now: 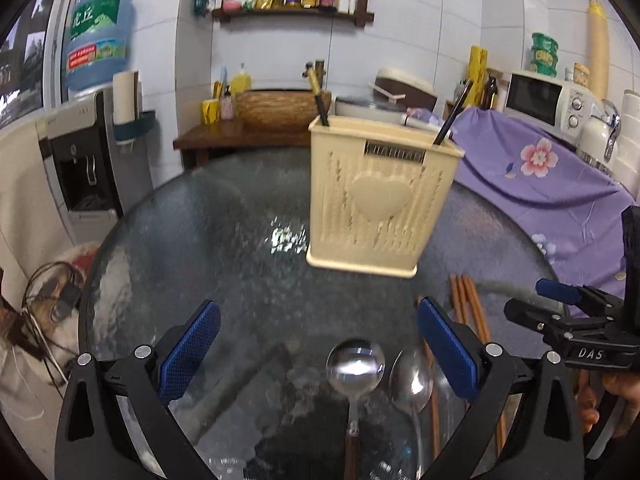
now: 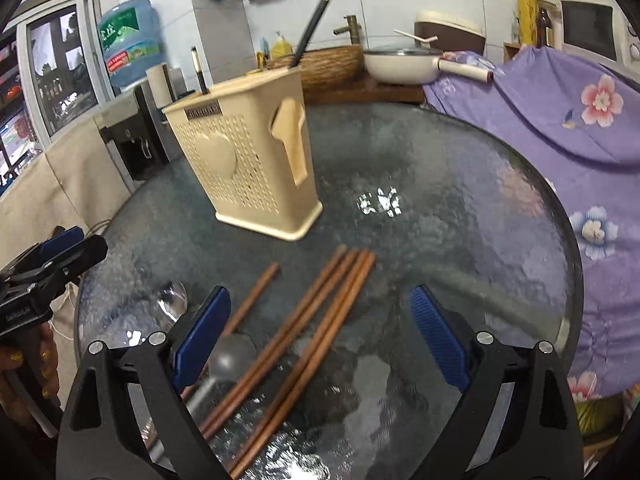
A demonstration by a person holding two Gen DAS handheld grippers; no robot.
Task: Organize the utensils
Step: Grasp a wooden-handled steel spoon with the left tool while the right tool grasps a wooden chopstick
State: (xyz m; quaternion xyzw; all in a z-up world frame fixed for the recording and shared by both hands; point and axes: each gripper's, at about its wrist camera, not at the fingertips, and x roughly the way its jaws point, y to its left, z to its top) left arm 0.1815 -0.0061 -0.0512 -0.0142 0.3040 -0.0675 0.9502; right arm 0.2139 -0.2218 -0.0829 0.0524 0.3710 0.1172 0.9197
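- Left gripper (image 1: 318, 354): fingers spread, empty, above two spoons (image 1: 356, 366) on the glass counter (image 1: 224, 240).
- Right gripper (image 2: 320, 338): fingers spread, empty, above the chopsticks (image 2: 320, 320).
- Holder (image 1: 380, 196) stands beyond, upright.
- Spoons: likely rigid, smooth, slippery; pinch the handle.
- Chopsticks: likely light, stiff, prone to rolling; grip mid-length.

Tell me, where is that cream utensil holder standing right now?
The cream utensil holder stands upright mid-table on the round glass table, just beyond the wooden chopsticks and spoons.

Bright room, tabletop glare (image 1: 286, 240), fisheye warping
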